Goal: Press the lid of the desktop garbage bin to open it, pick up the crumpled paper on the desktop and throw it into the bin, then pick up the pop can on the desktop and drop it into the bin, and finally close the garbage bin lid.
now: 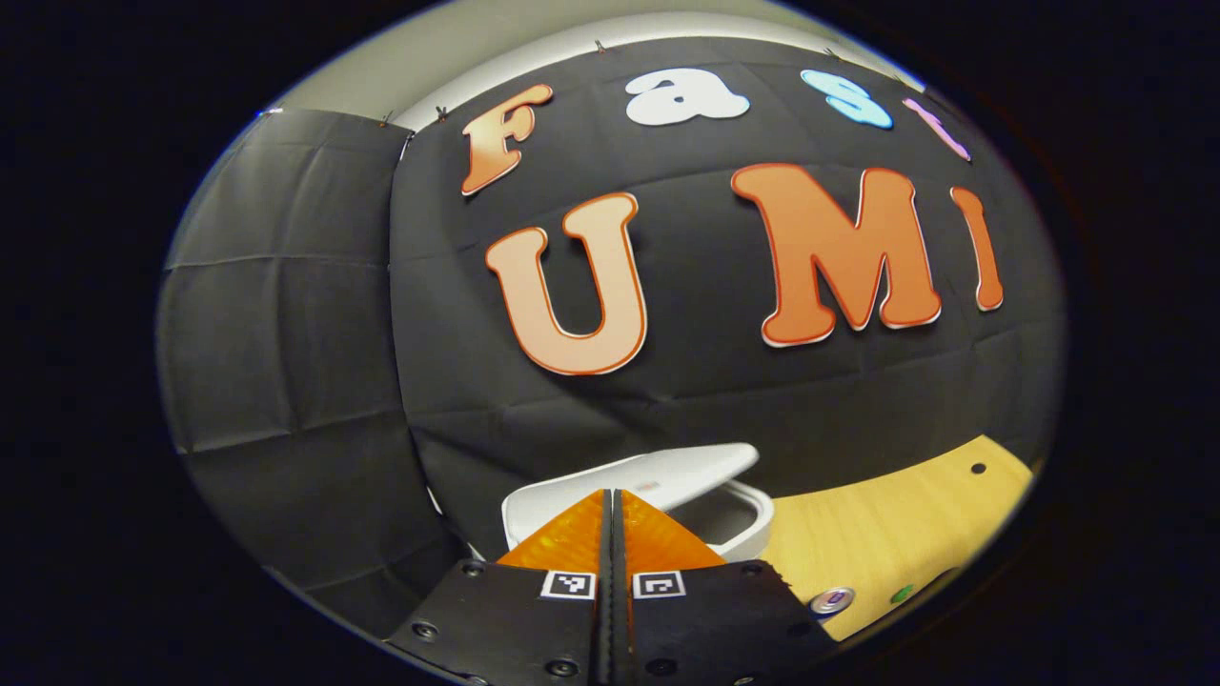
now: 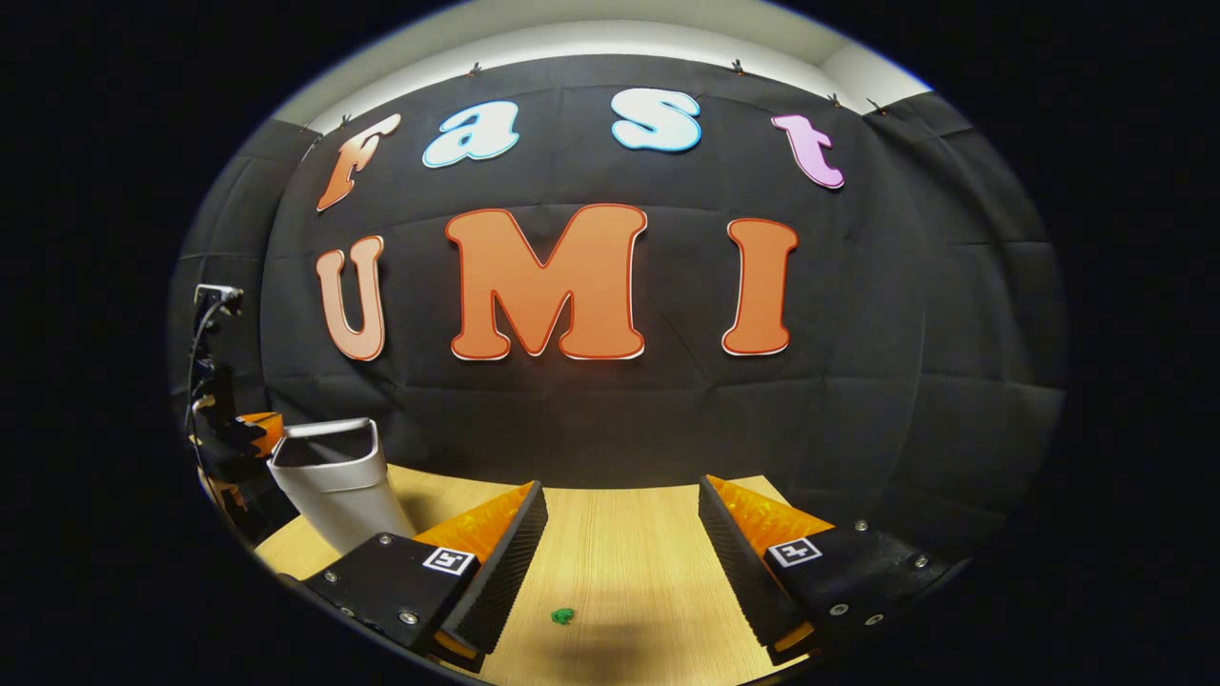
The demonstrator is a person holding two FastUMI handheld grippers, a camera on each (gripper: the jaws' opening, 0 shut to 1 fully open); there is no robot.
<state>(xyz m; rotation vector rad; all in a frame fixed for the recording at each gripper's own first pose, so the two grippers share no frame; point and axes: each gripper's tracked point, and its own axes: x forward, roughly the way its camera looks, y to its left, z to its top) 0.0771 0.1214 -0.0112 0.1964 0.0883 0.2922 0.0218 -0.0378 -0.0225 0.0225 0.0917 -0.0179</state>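
Left gripper [image 1: 614,495]: fingers pressed together, nothing between them, tips right at the bin's raised lid [image 1: 667,472].
Garbage bin [image 2: 334,481]: white, standing at the table's left end in the right gripper view, lid tilted up, mouth open.
Pop can [image 1: 831,600]: its top peeks in low on the table [image 1: 886,534], right of the left gripper.
Right gripper [image 2: 620,495]: fingers spread wide, empty, over bare wood.
Green dot [image 2: 562,616]: on the table between the right gripper's fingers.
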